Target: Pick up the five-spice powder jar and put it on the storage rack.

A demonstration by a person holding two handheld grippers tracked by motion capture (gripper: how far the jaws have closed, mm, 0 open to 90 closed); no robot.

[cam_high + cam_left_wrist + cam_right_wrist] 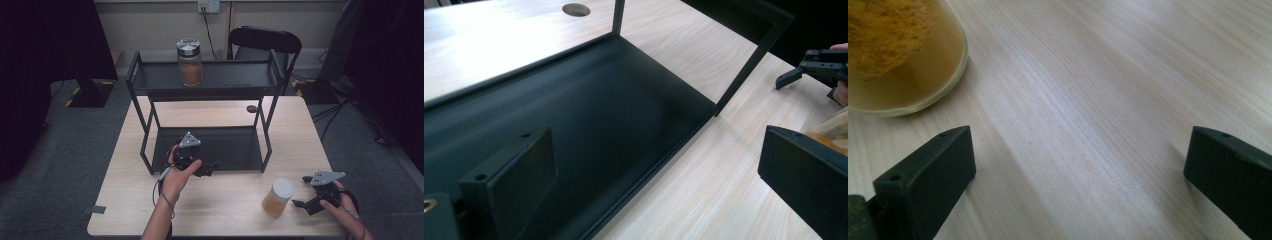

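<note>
**Black jaws wide on both tools, nothing held**

Pale wood grain runs across the bench (225, 200), a light rectangular top that carries a black metal two-tier shelf rack (145, 80) and a short clear jar with a white lid and orange-brown filling (278, 197).

The right tool (301, 192), held in the person's right hand (345, 210) at the near right corner of the bench, stands with its two jaws far apart and grips nothing. In the high view its tips point toward the white-lidded jar, which stands upright just beside them, a small gap between. The right gripper view (1078, 170) looks down on bare wood between the two spread jaws; the jar's rounded glass base (903, 65) sits ahead of the left-hand jaw in that picture, close but not touching it.

The left tool (212, 167), in the person's left hand (177, 177), hangs at the front edge of the rack's lower shelf (235, 145). Its jaws are also spread wide and empty. In the left gripper view (649, 185) one jaw lies over the dark lower shelf and the other over the wood beside it, with the rack's front rail passing between them; whether either jaw touches the metal cannot be told. The right tool (819, 67) appears farther off in that picture.

On the rack's upper shelf stands a taller clear glass jar with a silver metal lid and brown contents (189, 62), upright and well apart from both tools.
</note>
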